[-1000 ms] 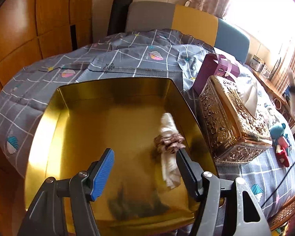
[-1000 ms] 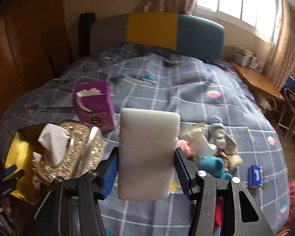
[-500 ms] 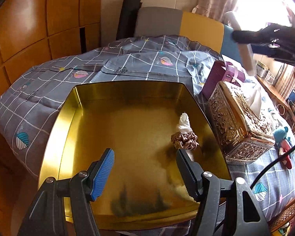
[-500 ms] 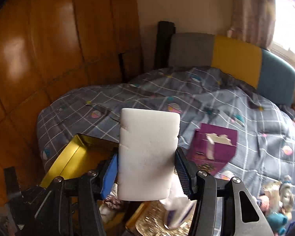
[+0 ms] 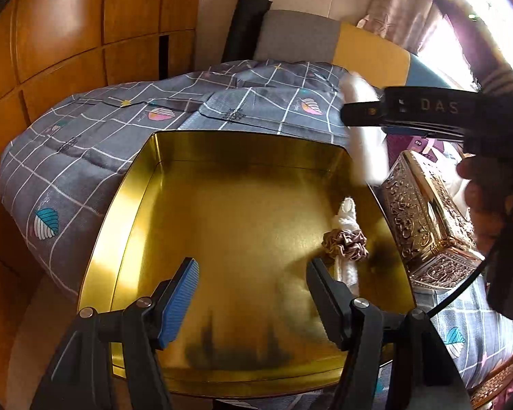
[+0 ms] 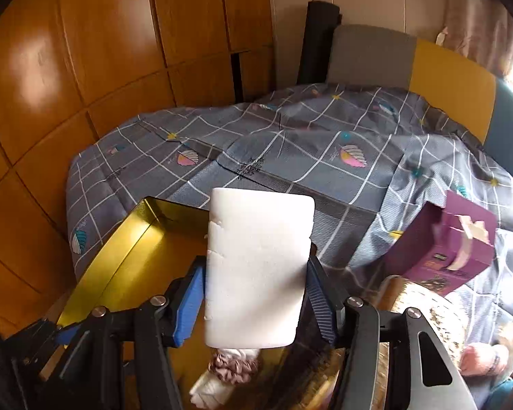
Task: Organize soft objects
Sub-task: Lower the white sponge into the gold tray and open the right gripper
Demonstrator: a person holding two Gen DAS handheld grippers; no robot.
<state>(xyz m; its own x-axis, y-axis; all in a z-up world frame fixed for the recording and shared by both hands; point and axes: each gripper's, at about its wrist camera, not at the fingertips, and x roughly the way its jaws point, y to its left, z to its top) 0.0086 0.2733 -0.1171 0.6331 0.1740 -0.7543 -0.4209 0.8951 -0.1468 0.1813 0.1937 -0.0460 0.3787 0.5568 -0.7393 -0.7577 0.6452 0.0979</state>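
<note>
A white foam sponge stands upright between the pads of my right gripper. The jaws are opening, and the pads still touch the sponge's sides. It hangs over the right side of a shallow gold tin tray. In the left wrist view the right gripper and the blurred sponge reach in above the tray's far right corner. My left gripper is open over the tray's near side, with nothing between its fingers. A brown scrunchie around a rolled white cloth lies in the tray.
An ornate gold tissue box stands right of the tray on the grey checked bedspread. A purple box sits behind it. Wooden wardrobe panels rise on the left. A person's hand holds the right gripper.
The right gripper swung left from the middle of the bed to above the tray, carrying the sponge. It now shows large in the left wrist view. The left gripper shifted slightly.
</note>
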